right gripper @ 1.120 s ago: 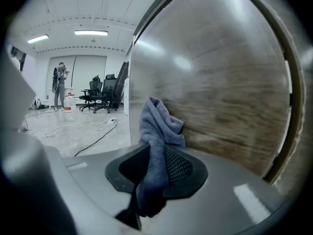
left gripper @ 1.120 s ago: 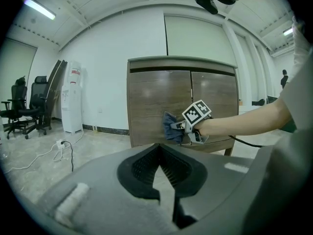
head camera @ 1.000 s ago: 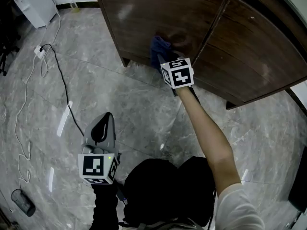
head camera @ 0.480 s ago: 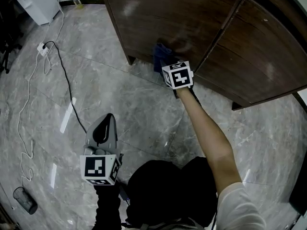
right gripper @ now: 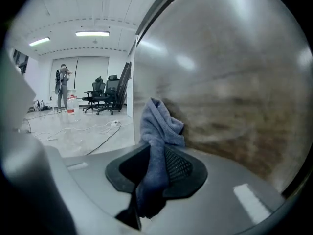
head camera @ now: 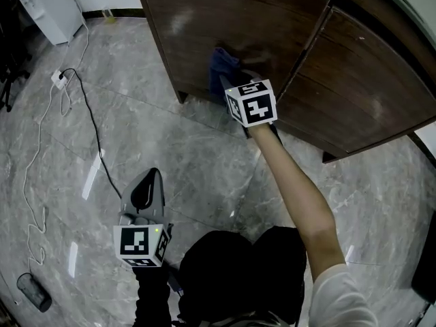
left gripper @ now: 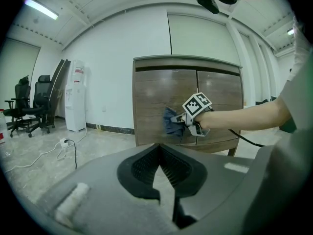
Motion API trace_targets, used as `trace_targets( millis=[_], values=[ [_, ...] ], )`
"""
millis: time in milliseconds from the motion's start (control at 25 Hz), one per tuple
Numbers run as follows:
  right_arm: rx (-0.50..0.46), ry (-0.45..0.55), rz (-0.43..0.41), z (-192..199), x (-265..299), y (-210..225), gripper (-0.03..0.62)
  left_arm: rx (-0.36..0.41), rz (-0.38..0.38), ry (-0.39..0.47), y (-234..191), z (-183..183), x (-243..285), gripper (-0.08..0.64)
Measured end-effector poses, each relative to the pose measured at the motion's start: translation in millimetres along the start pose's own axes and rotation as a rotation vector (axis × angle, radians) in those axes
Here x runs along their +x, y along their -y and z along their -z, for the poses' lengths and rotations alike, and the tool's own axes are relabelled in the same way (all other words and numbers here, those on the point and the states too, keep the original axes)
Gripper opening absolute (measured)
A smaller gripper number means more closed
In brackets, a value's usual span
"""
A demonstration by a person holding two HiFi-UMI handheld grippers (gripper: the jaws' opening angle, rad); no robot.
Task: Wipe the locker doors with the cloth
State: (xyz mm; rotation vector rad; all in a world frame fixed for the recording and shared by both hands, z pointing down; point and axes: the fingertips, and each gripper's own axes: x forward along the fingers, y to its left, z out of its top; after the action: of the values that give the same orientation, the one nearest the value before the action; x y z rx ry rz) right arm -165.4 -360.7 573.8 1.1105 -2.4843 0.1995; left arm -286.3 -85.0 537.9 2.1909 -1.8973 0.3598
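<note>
A dark wooden locker stands ahead, with a left door (head camera: 238,19) and a right door (head camera: 361,94). My right gripper (head camera: 230,80) is shut on a blue cloth (head camera: 221,63) and presses it against the lower part of the left door, near the seam between the doors. In the right gripper view the cloth (right gripper: 159,126) hangs bunched between the pads, touching the door (right gripper: 234,92). My left gripper (head camera: 144,186) hangs low over the floor, well back from the locker. Its pads meet with nothing between them (left gripper: 157,148). It looks toward the cloth (left gripper: 171,121).
The floor is grey marble tile. A white cable (head camera: 34,155) and a power strip (head camera: 58,78) lie at the left. A white water dispenser (head camera: 48,2) stands at the far left, office chairs (left gripper: 29,106) beyond it. A person (right gripper: 62,87) stands far off.
My right gripper has slid the cloth up the left door. The left gripper has stayed where it was.
</note>
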Motion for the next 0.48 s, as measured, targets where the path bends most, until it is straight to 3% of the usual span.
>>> trace_targets(
  millis=[240,480],
  values=[
    [-0.037,0.108,0.009,-76.4,-30.1,1.6,0.091,0.015,0.001,0.031,-1.8,-18.8,-3.6,0.002],
    [-0.067,0.168,0.016,-125.1,-47.8,2.2,0.091,0.035,-0.009,0.049,-2.6,-39.7,-10.2,0.003]
  ],
)
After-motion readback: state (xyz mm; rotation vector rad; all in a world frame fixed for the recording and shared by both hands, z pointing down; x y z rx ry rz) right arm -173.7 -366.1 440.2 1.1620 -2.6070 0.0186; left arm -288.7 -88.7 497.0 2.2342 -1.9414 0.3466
